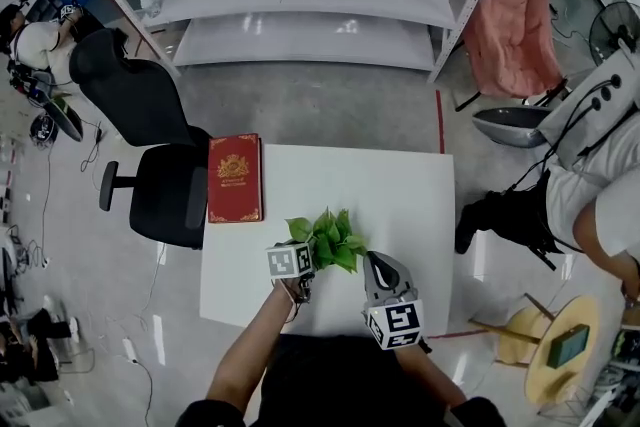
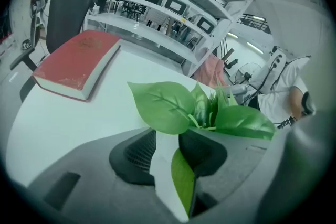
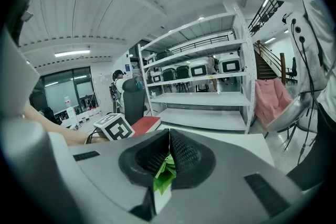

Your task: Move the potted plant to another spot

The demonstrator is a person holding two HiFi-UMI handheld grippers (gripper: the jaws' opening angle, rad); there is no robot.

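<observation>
**Head view with both gripper views: potted plant near the bench's front edge**

The potted plant, with broad, glossy green leaves, stands near the front edge of the white bench, between the two grippers. The left gripper has its ribbed dark jaws apart; a hanging leaf and a white strip sit in the gap, and the pads do not press on them. The right gripper is closed to a narrow slit, pinching leaves and a white edge of the plant.

Smooth bare bench lies open behind the plant and to its right. A red hardback book lies flat at the rear left corner, well apart from the plant. A black office chair stands just beside the bench's left edge, and white shelving stands beyond.

Only the head view shows the book's gold emblem. Only the left gripper view shows its pale page block.
</observation>
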